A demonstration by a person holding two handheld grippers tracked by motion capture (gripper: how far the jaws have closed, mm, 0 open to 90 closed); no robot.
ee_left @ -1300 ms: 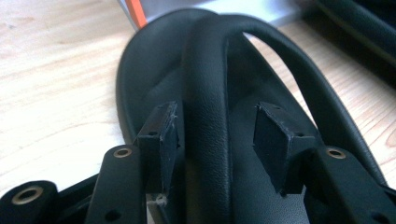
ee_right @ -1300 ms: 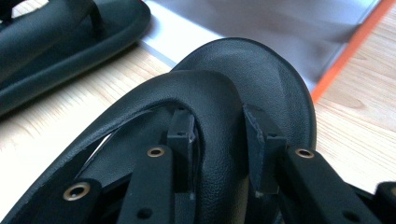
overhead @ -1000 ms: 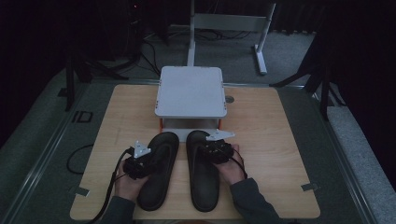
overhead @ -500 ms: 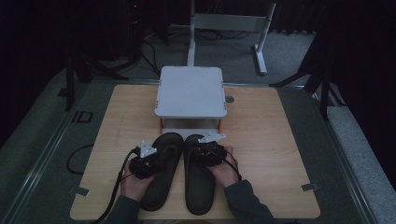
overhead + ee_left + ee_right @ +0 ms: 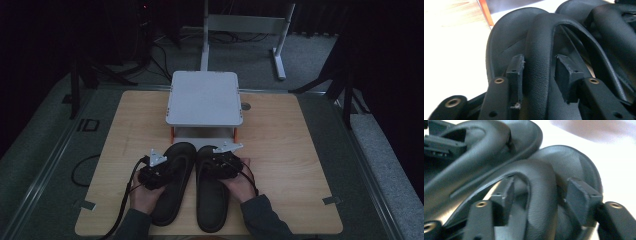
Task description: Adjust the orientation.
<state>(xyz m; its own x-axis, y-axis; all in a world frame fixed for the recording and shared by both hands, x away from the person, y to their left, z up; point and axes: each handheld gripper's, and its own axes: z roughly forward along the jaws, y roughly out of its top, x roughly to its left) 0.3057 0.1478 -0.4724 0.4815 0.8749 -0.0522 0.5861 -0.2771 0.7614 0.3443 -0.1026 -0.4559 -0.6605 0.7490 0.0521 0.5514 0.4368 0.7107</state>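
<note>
Strap (image 5: 541, 195) between parted right claw (image 5: 541, 192) pads (gap right).

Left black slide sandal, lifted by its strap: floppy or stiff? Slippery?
Left sandal likely hangs toe-down: the left gripper clamps only the strap. The arched strap probably flexes some. Its grained surface should grip reasonably well.

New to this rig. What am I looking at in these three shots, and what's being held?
No robot here: a person holds a handheld two-jaw gripper in each hand. The high view looks down on a wooden table with a small white stand and two black slide sandals. The other two views come from cameras riding on the grippers. The left gripper is shut on the strap of the left sandal. The right gripper straddles the strap of the right sandal, but its jaws have just been opening and one pad stands clear.
</note>
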